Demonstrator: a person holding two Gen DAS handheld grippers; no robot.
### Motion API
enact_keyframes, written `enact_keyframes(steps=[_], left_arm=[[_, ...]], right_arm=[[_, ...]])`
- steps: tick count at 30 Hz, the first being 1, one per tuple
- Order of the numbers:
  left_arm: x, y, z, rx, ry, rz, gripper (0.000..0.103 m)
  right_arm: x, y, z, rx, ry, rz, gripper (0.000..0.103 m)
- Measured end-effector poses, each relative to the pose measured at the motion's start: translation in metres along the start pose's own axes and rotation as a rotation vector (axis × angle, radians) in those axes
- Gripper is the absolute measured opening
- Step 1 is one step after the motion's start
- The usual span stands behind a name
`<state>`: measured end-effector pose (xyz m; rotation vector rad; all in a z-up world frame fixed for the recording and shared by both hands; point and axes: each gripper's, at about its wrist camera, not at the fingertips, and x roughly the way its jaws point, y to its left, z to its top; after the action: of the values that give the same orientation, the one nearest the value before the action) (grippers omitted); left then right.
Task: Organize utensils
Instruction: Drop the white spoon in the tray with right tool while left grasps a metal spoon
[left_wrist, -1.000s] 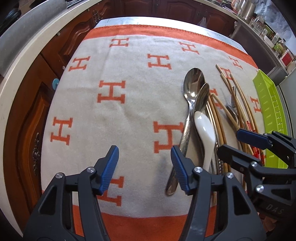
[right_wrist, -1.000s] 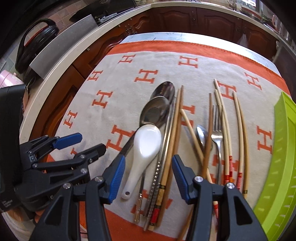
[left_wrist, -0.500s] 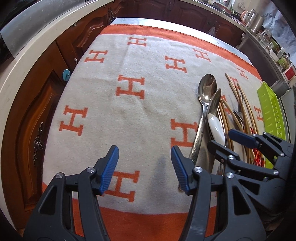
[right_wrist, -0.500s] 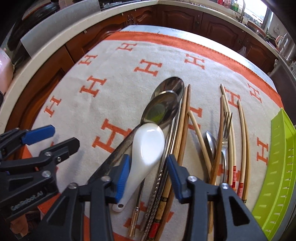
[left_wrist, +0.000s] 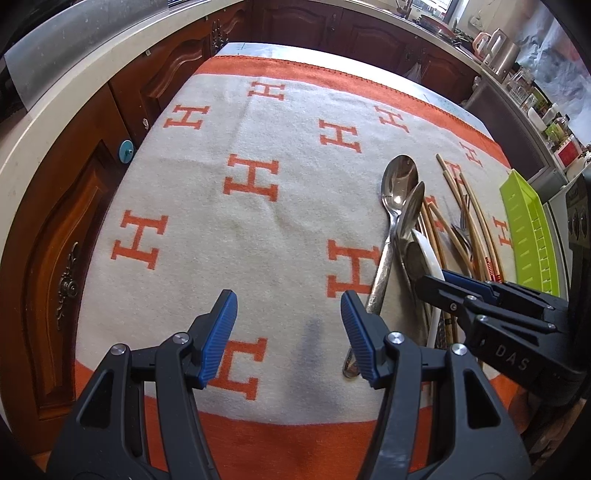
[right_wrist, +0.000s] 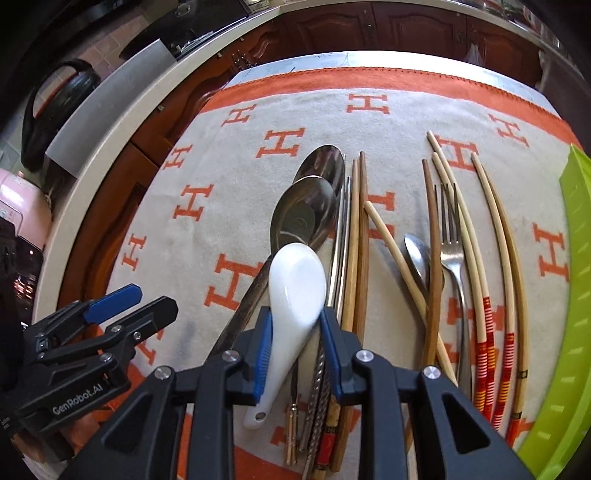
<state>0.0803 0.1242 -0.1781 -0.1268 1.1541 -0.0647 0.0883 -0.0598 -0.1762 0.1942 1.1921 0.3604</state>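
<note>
Our right gripper (right_wrist: 295, 345), jaws just closing, straddles the glossy white ceramic soup spoon (right_wrist: 293, 291), handle pointing back toward us; left gripper (left_wrist: 288, 332) waits open, empty.

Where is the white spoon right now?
In the right wrist view the white spoon lies between the closing right gripper's blue pads, atop the steel spoons, left of the wooden chopsticks.

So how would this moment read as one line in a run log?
right gripper: jaws just closing around white ceramic spoon | left gripper: open, empty, over blanket | green tray: no utensils visible
</note>
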Motion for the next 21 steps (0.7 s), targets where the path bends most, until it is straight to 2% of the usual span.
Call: enact_keyframes(steps=[7,12,17,21], left_arm=[[-0.002,-0.011,0.003,0.029,-0.014,-0.025,0.056],[-0.001,-0.027,0.012,0.074,-0.036,-0.040,0.056],[0.006,-0.046,0.025,0.137,-0.058,-0.072,0.056],[0.017,-0.061,0.036,0.183,-0.078,-0.091,0.056]], right_arm=[[-0.014,-0.009,-0.004,0.007,-0.036,0.026,0.024],[-0.043,-0.022,-0.007,0.032,-0.091,0.020,0.023],[-0.087,-0.056,-0.011,0.101,-0.173,-0.040,0.015],[-0.119,-0.096,-0.017,0.168,-0.227,-0.137,0.008]])
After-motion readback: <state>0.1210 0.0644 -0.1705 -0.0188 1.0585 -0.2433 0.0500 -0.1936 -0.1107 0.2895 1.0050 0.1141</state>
